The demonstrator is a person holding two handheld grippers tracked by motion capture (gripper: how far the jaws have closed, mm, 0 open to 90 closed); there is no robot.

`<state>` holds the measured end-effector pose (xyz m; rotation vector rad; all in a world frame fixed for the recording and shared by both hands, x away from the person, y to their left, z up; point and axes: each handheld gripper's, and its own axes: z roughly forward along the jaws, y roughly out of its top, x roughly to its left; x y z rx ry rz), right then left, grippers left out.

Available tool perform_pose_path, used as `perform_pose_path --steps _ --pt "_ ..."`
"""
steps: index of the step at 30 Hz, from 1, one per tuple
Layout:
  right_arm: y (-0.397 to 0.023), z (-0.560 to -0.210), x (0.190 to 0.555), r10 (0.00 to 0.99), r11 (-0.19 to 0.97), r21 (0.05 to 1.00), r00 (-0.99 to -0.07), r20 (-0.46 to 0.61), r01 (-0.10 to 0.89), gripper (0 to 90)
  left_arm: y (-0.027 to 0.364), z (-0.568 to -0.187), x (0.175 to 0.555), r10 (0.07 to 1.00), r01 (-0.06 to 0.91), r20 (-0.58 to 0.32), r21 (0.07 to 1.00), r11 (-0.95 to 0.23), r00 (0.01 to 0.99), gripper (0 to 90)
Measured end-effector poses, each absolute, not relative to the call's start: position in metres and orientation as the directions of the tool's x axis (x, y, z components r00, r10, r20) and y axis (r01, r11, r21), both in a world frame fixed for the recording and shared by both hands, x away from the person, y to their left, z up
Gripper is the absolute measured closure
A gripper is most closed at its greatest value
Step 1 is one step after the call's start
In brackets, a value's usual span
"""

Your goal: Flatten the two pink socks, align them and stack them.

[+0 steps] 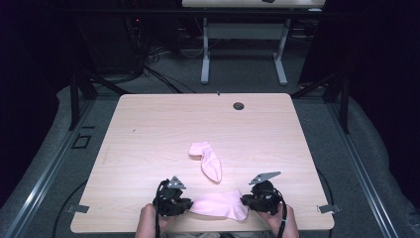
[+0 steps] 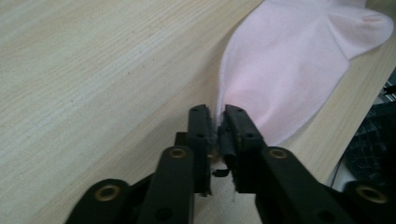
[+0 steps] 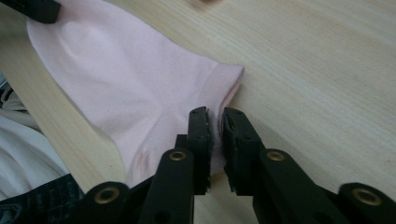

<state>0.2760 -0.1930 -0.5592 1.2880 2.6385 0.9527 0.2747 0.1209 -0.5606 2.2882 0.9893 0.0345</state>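
Lab-like workroom: black curtains (image 1: 376,74), floor cables (image 1: 148,64), bare wooden table (image 1: 163,124).

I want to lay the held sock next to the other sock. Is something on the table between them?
Nothing visible lies between them. The near sock, pinched by the left tongs and right tongs, faces bare table up to the far sock.

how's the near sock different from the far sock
The near sock is pinched at both ends, by the left gripper and the right gripper; the far sock lies free, touched by neither. The near sock is stretched sideways along the table's front edge; the far sock lies at a slant toward mid-table, its top end bent over. Both are pale pink and look like a pair.
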Motion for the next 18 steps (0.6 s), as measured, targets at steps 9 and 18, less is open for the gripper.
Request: perform_pose_path --steps 9,18 --pt "-0.209 -0.547 0.287 0.733 0.384 0.622 -0.635 0.244 0.682 41.1 0.130 -0.537 0.287 0.699 0.609 -0.166 0.652 -0.451 0.695 37.0" --pt "-0.229 -0.546 0.298 0.768 0.315 0.655 -0.590 0.250 0.687 13.5 0.065 -0.529 0.328 0.595 0.470 -0.020 0.634 -0.614 0.804 32.9"
